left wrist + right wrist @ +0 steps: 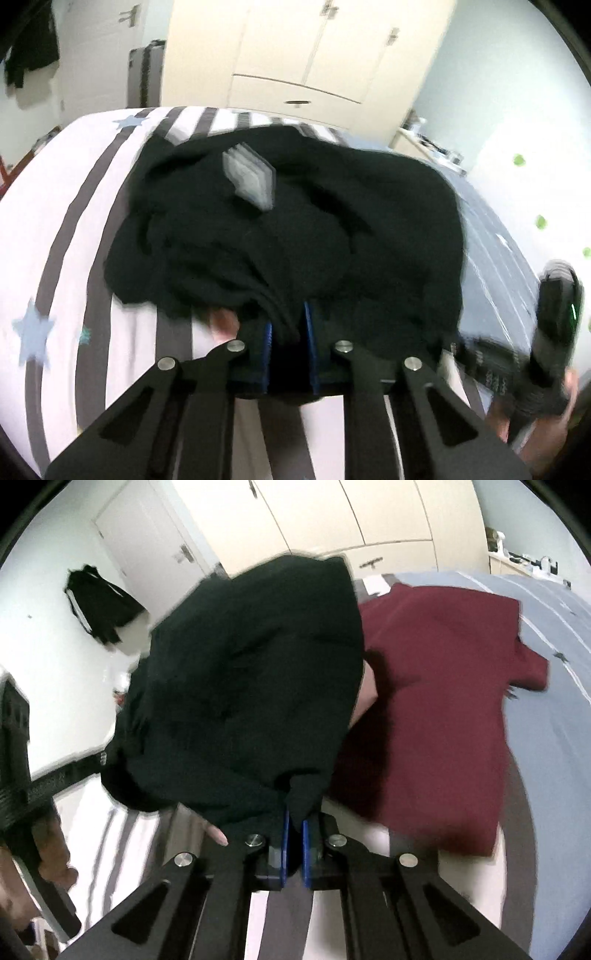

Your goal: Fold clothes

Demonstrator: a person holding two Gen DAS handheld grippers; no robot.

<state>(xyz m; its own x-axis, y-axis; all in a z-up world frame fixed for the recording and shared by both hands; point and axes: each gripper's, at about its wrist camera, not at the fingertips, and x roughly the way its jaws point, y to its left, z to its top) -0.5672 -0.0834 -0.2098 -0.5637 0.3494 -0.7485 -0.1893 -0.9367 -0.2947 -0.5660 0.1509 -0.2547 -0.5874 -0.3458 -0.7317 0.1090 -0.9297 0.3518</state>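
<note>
In the left wrist view the left gripper (290, 332) sits at the bottom centre of the frame, its blue-padded jaws a narrow gap apart with a fold of the black garment (288, 229) pinched between them. From the pads the dark cloth spreads up across the middle of the frame in a rumpled heap on the striped bedsheet (74, 206), which has grey bands and pale blue stars. A white patch on the garment shows just above centre. Part of a hand (223, 325) peeks out at the cloth's lower left edge, beside the gripper. At the lower right edge the other handheld tool appears, blurred.

In the right wrist view the right gripper (294, 829) is low at centre, its blue pads nearly together and clamped on an edge of the same black garment (243, 686), which rises from the pads and fills the centre-left of the frame. A fingertip (218, 836) shows just left of the jaws. To the right, a maroon shirt (436, 709) lies flat on the bed, its sleeve reaching toward the right edge over grey-blue bedding (554, 701). Cream wardrobe doors (369, 513) cross the top of the frame, and a dark item hangs on the wall (98, 602) at upper left.
</note>
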